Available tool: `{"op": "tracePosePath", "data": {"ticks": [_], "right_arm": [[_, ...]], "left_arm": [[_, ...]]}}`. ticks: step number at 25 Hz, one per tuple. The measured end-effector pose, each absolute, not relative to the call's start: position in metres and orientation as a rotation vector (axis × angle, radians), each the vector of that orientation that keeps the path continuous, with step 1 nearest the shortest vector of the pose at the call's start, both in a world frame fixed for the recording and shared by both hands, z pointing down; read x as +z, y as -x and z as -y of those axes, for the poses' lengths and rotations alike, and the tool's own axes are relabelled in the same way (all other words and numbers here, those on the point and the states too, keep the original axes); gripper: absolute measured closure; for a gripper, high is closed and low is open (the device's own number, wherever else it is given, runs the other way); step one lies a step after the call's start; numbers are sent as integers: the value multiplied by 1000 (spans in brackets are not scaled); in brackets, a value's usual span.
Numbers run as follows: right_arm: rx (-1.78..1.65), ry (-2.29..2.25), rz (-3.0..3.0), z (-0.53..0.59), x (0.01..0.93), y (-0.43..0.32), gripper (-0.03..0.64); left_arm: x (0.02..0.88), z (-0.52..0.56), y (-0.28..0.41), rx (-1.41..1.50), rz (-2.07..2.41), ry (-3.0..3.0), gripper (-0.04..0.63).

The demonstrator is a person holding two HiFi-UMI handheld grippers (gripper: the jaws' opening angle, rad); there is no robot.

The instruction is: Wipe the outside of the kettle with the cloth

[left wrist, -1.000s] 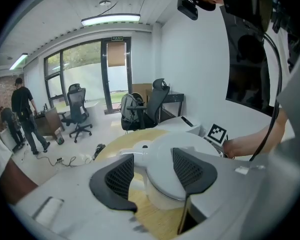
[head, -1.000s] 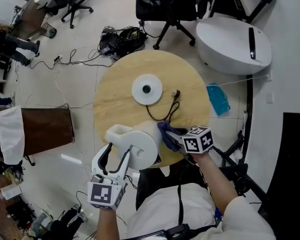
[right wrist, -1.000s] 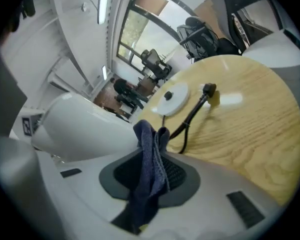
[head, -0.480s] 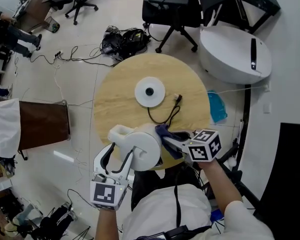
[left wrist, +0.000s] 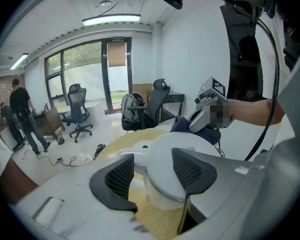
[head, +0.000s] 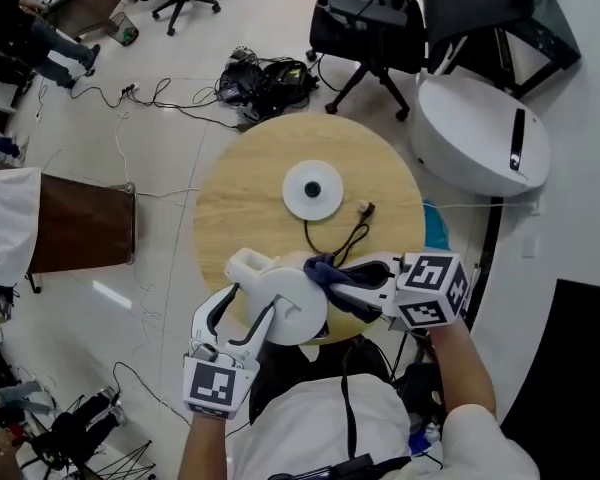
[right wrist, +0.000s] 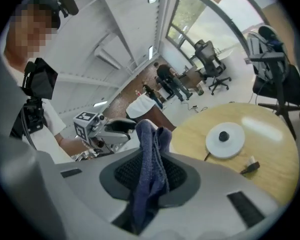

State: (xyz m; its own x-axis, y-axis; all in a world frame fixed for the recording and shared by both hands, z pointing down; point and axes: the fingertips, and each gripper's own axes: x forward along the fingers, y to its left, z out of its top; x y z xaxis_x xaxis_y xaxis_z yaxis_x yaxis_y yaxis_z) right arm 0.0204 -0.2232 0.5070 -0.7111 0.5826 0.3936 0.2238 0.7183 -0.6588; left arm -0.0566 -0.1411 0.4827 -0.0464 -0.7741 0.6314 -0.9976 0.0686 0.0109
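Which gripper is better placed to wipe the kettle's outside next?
Right. The right gripper pinches the cloth beside the kettle; the left gripper has its jaws around the kettle, likely steadying it.

Office-style lab: swivel chairs (head: 365, 30), tangled floor cables (head: 265, 78), round wooden table (head: 238, 203).

White kettle (head: 285, 306) upright, dark-blue cloth (head: 325, 270) at its side.

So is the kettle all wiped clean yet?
Not yet, I think. Done: the kettle is off its round base, with the left tool gripping it. In hand: the right tool pinches the blue cloth against the kettle's side. Left: probably the other sides; I can't tell how much is wiped.
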Motion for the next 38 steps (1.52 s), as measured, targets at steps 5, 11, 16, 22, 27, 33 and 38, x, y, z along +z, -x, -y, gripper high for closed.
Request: {"op": "tracePosePath", "data": {"ticks": [5,11,16,22,27,33,38], "right_arm": [[702,698,2193,229,553,-5,534],[578,691,2008,230,633,9,534],[542,673,1888,231,686,12,534],[454,805,1872,223,655,11,534],[339,960,1934,217,578,19,534],[260,1096,1978,215,520,29,535],[167,1264,1886,212,525,39,534]], "left_arm": [[481,142,56,608,1879,-1763,360],[481,142,56,613,1882,-1767,360],[482,141,54,591,1897,-1763,362],[485,142,50,566,1913,-1768,362],[486,142,46,547,1936,-1779,362],[487,146,44,546,1942,-1789,362],[486,149,44,535,1943,-1781,362]]}}
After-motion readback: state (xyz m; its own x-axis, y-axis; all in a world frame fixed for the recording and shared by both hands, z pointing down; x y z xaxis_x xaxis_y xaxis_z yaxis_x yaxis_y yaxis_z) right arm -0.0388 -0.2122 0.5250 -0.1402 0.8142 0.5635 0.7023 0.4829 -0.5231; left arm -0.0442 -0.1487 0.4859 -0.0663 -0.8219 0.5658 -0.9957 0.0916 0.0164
